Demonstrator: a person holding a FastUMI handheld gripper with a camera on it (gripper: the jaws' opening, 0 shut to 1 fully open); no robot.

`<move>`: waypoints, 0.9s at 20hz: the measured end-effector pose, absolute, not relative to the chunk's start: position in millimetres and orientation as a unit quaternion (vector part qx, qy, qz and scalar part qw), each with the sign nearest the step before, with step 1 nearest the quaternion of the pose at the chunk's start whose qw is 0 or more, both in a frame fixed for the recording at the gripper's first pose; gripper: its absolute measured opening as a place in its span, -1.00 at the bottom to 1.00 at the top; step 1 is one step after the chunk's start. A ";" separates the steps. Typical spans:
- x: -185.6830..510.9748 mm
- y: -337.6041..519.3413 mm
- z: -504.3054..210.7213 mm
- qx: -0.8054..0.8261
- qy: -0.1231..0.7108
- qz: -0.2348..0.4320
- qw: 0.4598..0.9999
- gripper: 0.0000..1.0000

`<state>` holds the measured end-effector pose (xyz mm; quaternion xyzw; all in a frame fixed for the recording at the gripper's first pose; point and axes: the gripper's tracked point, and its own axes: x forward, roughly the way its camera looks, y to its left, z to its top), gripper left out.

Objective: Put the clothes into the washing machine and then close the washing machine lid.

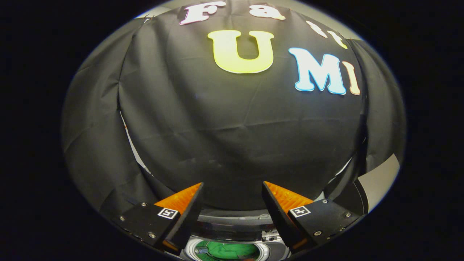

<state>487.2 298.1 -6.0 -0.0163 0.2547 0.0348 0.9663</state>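
My gripper (232, 188) is held high and open, with a wide gap and nothing between its fingers. Below and between the fingers lies the top of the washing machine (232, 223), its round drum opening seen from above. Inside the drum lies green clothing (228, 251), partly hidden by the fingers. The machine's raised lid (235, 229) shows as a dark band just behind the opening. Beyond the fingers hangs the black cloth wall.
A pale panel (380, 181) stands to the right of the right finger, past the edge of the black cloth. Narrow light gaps show where the cloth panels meet on the left.
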 end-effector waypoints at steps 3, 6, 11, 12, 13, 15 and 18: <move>478.2 299.9 -17.5 -0.020 0.273 0.040 0.961 0.92; 473.0 301.2 -17.1 0.001 0.267 0.036 0.963 0.93; 456.7 302.4 -13.1 0.000 0.241 0.048 0.969 0.94; 451.6 302.4 -13.3 0.000 0.237 0.050 0.970 0.95; 447.8 302.7 -12.7 0.000 0.231 0.052 0.972 0.94; 438.6 303.3 -11.4 -0.001 0.222 0.054 0.974 0.94; 423.3 303.1 -12.9 -0.001 0.212 0.056 0.976 0.94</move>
